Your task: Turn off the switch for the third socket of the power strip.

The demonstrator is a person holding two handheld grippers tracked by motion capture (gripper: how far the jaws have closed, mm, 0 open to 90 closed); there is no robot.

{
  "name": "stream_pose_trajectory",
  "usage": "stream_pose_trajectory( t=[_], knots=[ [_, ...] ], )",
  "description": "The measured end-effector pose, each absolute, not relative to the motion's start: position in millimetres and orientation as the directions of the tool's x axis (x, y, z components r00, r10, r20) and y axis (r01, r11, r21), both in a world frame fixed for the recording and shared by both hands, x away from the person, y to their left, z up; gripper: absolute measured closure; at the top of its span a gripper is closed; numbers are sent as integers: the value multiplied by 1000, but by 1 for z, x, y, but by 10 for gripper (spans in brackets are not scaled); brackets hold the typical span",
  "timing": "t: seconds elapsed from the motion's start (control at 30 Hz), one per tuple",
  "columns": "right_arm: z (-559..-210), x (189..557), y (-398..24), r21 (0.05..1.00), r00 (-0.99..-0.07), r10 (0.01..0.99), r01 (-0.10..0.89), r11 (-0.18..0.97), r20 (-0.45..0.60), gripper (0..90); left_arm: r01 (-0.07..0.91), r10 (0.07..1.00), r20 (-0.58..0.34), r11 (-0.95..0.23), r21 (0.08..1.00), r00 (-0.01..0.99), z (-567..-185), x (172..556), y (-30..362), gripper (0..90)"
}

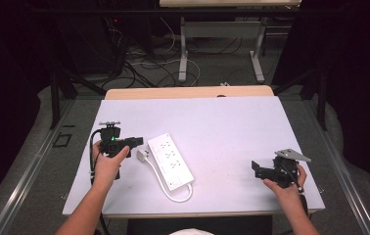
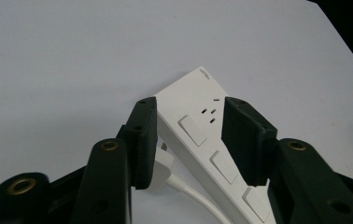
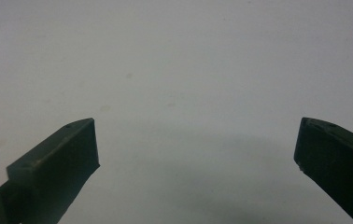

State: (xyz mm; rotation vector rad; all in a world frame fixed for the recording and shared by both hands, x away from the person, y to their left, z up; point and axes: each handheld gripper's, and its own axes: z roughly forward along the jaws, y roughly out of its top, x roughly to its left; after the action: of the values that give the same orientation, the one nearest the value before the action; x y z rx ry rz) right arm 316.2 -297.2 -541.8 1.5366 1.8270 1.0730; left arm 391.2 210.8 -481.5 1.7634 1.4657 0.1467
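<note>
White covering lies over the table (image 1: 232, 122), with dark floor and loose cables behind it. On its left half lies a white power strip (image 1: 170, 160), set diagonally, its cable (image 1: 166, 188) curling around the near end and its plug (image 1: 142, 155) just beside the left edge. Left gripper (image 1: 135, 142) hangs over the plug, its jaws half closed with the strip's end seen between them; pressing on it is not visible. Right gripper (image 1: 255, 168) is well apart at the right, jaws wide, holding nothing
</note>
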Motion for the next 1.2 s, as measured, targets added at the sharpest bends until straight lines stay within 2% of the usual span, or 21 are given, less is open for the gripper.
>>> stream_pose_trajectory(
  t=[0.63, 1.2],
  knots=[
    [-543, 317, -297, 826, -226, 969, 562, 45, 102, 0, 798, 860, -408, 3, 603, 305, -488, 402, 196, 657],
    [-543, 318, -297, 822, -232, 967, 568, 48, 105, 0, 826, 864, -434, 38, 562, 255, -501, 413, 185, 730]
  ],
)
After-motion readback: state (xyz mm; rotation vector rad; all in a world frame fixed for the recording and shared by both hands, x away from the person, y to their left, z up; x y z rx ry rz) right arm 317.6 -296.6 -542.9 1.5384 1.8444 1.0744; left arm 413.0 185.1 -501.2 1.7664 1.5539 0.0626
